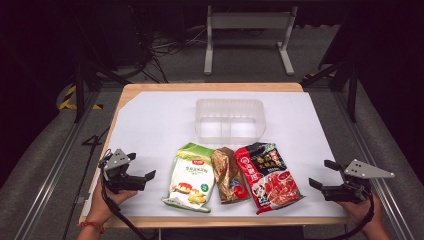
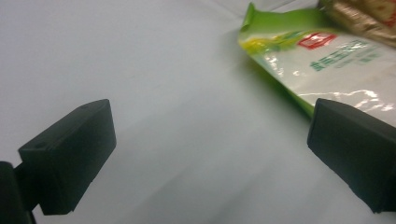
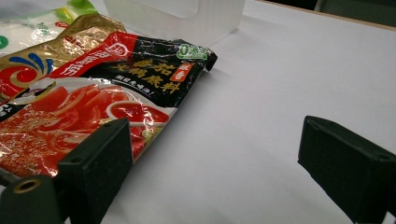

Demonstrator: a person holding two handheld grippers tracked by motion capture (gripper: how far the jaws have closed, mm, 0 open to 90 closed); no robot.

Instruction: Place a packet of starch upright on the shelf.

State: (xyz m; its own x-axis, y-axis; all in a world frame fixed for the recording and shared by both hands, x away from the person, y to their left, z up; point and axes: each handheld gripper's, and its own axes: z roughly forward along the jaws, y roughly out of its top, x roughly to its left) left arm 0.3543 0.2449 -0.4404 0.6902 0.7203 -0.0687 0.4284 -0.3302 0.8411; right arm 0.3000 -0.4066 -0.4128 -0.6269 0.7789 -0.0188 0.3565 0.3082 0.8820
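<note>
both gripper sets, left gripper (image 1: 144, 178) and right gripper (image 1: 320, 175), gape wide and empty over white table (image 1: 150, 125), grey carpet beyond.

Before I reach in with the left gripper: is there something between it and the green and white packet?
Nothing visible. The left gripper is open, and only bare white table cover lies between it and the green and white packet. The gold packet lies on the packet's far side.

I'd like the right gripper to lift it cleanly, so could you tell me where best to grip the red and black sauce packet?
Probably the red and black sauce packet by its free right-hand edge, approached from the right, where the open right gripper already waits. It lies flat; its left side overlaps the gold packet, so that edge is crowded.
</note>
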